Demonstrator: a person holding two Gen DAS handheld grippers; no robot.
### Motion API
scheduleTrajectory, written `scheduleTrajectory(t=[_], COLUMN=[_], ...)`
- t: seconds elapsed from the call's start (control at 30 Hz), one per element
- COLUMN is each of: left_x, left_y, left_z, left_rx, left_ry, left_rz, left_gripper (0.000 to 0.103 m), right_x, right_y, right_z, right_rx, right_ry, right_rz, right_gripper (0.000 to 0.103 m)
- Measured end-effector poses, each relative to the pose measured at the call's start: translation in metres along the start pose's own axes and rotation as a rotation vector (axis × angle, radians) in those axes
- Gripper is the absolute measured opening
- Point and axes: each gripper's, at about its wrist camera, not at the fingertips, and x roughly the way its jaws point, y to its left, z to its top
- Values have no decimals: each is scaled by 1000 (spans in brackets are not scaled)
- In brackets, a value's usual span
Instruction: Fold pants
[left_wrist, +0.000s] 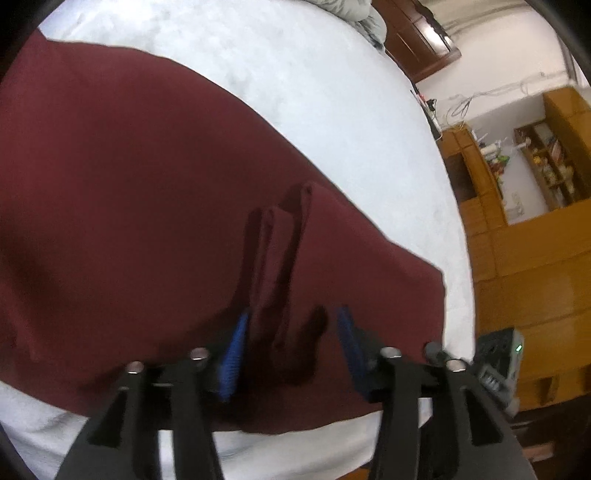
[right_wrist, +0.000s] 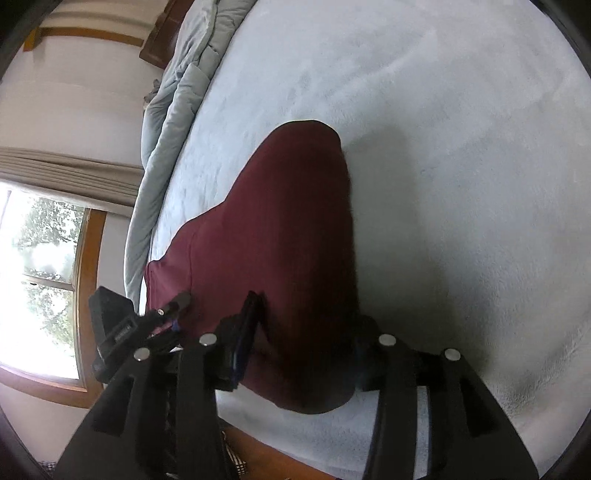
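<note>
Dark red pants (left_wrist: 129, 184) lie spread over a pale bed sheet (left_wrist: 295, 74). In the left wrist view my left gripper (left_wrist: 291, 347) stands open over the pants' near edge. A pinched-up ridge of cloth (left_wrist: 280, 258) rises between its blue pads (left_wrist: 232, 354), nearer the left one and clear of the right one. In the right wrist view a rounded fold of the pants (right_wrist: 288, 221) fills the gap of my right gripper (right_wrist: 306, 343). Its left finger (right_wrist: 247, 332) lies beside the cloth and the right one is mostly hidden. No firm squeeze shows.
A crumpled grey duvet (right_wrist: 173, 110) lies along the bed's far side, below a window (right_wrist: 40, 277). Wooden cabinets and shelves (left_wrist: 517, 258) stand beyond the bed. The other gripper shows at each view's edge (left_wrist: 498, 362) (right_wrist: 114, 325). Bare sheet (right_wrist: 461, 184) stretches to the right.
</note>
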Motion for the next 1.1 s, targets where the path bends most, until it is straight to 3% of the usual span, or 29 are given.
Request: scheduleTrajectory(t=[0.07, 0.1, 0.13, 0.2, 0.3, 0.37, 0.53, 0.63, 0.77, 0.87, 0.9, 0.93, 0.97, 1.0, 1.1], left_x=[3, 2, 1, -2, -14, -29, -59, -42, -45, -57, -61, -65, -67, -66, -54], left_y=[-4, -7, -10, -13, -19, -15, 1, 19, 21, 20, 17, 14, 14, 13, 14], left_z=[3, 2, 2, 3, 5, 6, 10, 7, 5, 4, 3, 2, 1, 2, 4], left_rx=[5, 24, 46, 57, 56, 49, 95, 78, 67, 69, 73, 82, 92, 103, 113], left_ry=[10, 12, 11, 15, -22, -68, -166, -97, -115, -134, -151, -170, -174, -167, -130], left_rz=[19, 51, 86, 85, 88, 95, 209, 242, 217, 228, 239, 247, 248, 256, 290], left_gripper=[52, 36, 27, 21, 19, 19, 19, 20, 24, 26, 27, 29, 35, 38, 39], right_x=[-4, -5, -6, -7, -16, -30, -47, -30, 2, 22, 27, 33, 35, 34, 17], right_y=[-2, -2, -2, -1, 0, 3, 7, 15, 15, 8, 7, 8, 11, 13, 29], right_z=[-3, -3, -3, 0, 1, 2, 8, 11, 13, 16, 16, 16, 14, 14, 14], right_rx=[12, 18, 21, 21, 23, 14, -22, -52, -35, 4, 16, 15, 18, 12, -44], right_ry=[-2, -7, -12, -20, -47, -89, -115, -67, 20, 75, 87, 107, 114, 112, 91], right_rz=[6, 9, 8, -2, -17, -22, -35, -55, -58, 3, 19, 54, 60, 50, 29], right_gripper=[43, 43, 43, 43, 45, 54, 60, 71, 72, 74, 66, 46, 40, 27, 21])
